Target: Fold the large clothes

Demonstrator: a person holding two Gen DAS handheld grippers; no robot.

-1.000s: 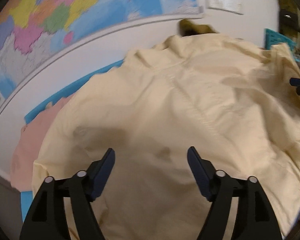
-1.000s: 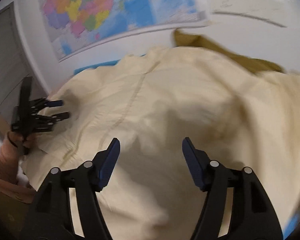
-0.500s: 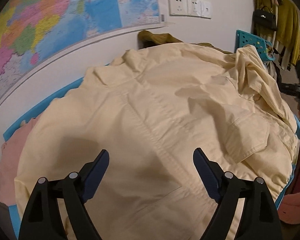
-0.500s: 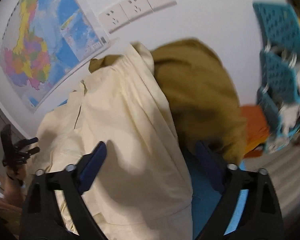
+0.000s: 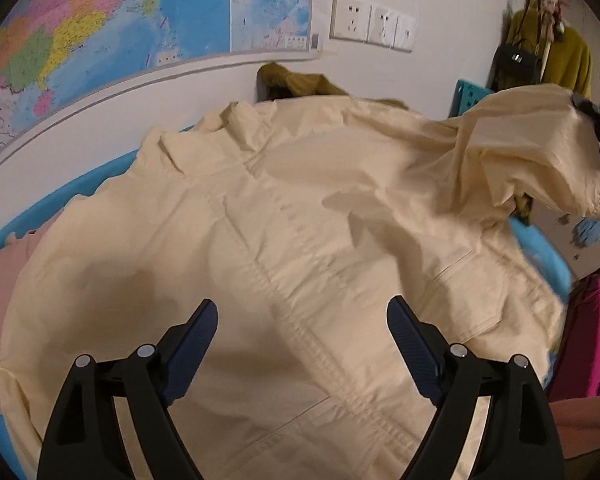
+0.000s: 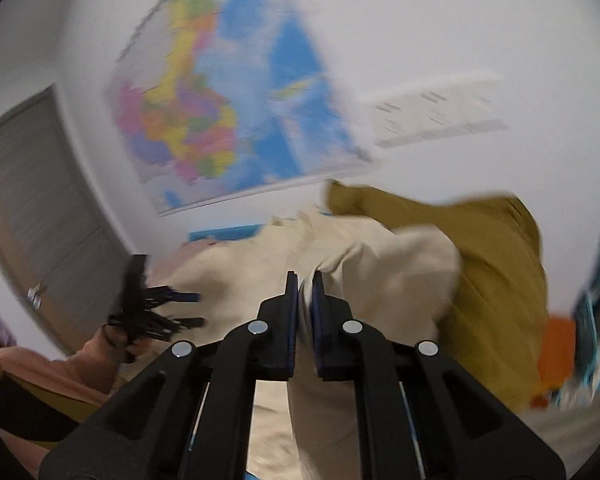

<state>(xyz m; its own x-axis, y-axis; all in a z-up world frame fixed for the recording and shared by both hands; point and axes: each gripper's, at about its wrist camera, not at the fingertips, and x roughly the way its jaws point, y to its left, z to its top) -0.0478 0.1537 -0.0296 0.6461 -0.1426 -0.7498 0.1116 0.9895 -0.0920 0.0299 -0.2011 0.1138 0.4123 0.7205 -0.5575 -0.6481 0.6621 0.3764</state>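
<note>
A large cream jacket [image 5: 300, 248] lies spread front up on a blue surface [image 5: 100, 176], collar toward the wall. My left gripper [image 5: 302, 322] is open and empty, hovering above the jacket's lower front. My right gripper [image 6: 305, 280] is shut on the jacket's right sleeve [image 6: 400, 264] and holds it lifted; in the left wrist view the raised sleeve [image 5: 540, 148] hangs at the far right from that gripper [image 5: 596, 120]. The left gripper [image 6: 156, 312] also shows at the left of the right wrist view.
An olive garment [image 6: 492, 264] lies behind the jacket by the wall. A pink garment [image 5: 4, 268] lies under its left edge. A map [image 5: 140, 20] and sockets [image 5: 372, 24] are on the wall. A teal basket [image 5: 470, 96] and hanging clothes [image 5: 560, 60] stand right.
My right gripper has shut on the jacket's right sleeve and lifted it up. The left gripper has stayed open over the jacket, drawing back slightly.
</note>
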